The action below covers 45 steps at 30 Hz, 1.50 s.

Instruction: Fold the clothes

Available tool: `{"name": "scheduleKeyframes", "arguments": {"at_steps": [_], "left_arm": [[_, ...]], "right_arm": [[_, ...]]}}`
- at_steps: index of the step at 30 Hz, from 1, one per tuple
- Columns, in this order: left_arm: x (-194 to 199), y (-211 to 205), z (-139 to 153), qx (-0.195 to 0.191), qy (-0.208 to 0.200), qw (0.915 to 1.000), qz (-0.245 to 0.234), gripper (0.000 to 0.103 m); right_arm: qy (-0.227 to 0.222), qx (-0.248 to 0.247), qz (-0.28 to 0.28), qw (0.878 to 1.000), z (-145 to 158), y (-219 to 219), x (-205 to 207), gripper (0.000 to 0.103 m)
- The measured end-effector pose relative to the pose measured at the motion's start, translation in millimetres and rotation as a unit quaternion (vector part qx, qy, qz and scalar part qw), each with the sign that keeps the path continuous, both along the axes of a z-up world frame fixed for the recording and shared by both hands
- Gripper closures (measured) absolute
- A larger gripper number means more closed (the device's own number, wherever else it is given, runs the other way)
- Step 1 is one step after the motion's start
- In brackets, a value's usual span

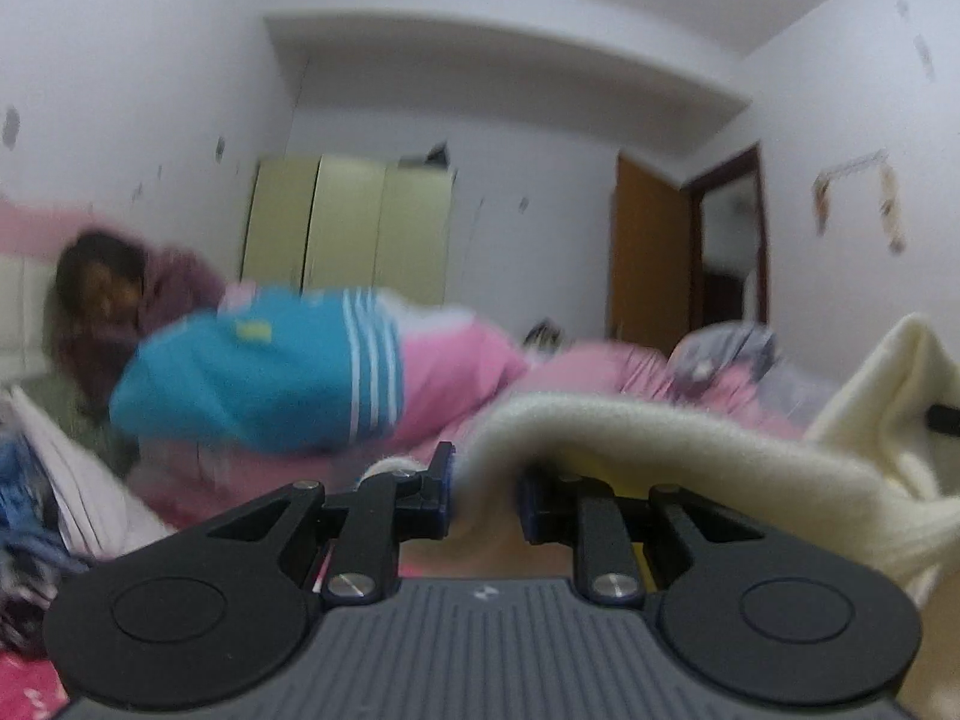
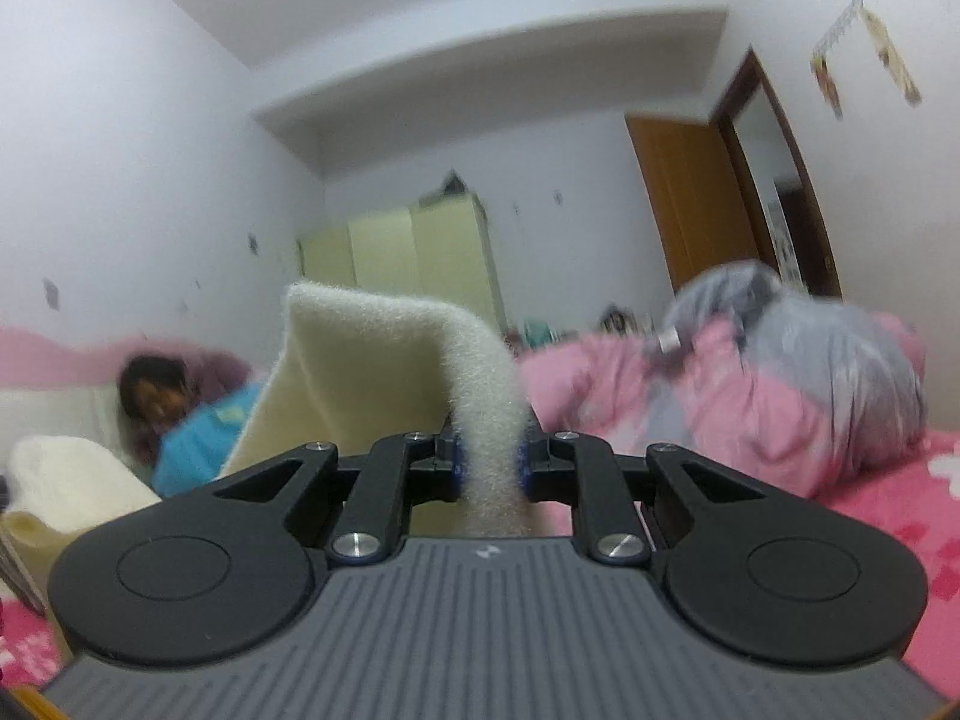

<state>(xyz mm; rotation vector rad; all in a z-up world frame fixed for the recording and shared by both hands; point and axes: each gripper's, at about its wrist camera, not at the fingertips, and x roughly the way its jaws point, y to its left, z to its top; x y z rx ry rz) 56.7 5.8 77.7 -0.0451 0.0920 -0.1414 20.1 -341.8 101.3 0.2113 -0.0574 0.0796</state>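
1. Fleece, a cream garment [image 2: 384, 360], ran between both grippers above a pink patterned bedspread [image 2: 888, 516].
2. Left gripper [image 1: 483, 495] had its jaws clenched on a thick rolled edge of the cream garment [image 1: 660, 438], which draped off toward 3 o'clock in the left wrist view.
3. Right gripper [image 2: 491, 468] pinched a narrow fold of the same fleece between its blue-padded fingers [image 2: 457, 468]; the cloth rose toward 11 o'clock as a broad panel.
4. Behind the left gripper, at 10 o'clock, lay a blue garment with white stripes [image 1: 258, 378] on pink bedding.
5. At 2 o'clock in the right wrist view sat a grey and pink quilt heap [image 2: 798, 372].
6. A pale green wardrobe [image 1: 348, 228] stood against the far wall, an open wooden door [image 1: 651, 258] at 3 o'clock.
7. Both views were blurred.
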Motion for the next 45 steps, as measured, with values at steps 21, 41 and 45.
{"name": "scheduleKeyframes", "arguments": {"at_steps": [21, 41, 45], "left_arm": [[265.1, -27.3, -160.0, 0.083, 0.231, 0.9689, 0.027, 0.055], [100.1, -34.6, -102.2, 0.059, 0.232, 0.9684, -0.07, 0.01], [88.7, -48.7, -121.3, 0.087, 0.245, 0.9624, -0.08, 0.044]], "right_arm": [[0.326, 0.115, -0.063, 0.936, -195.1, -48.0, 293.9, 0.074], [0.277, 0.247, 0.108, 0.922, -116.2, -46.8, 104.5, 0.044], [0.288, 0.231, 0.135, 0.919, -130.7, -23.3, 87.2, 0.044]]}}
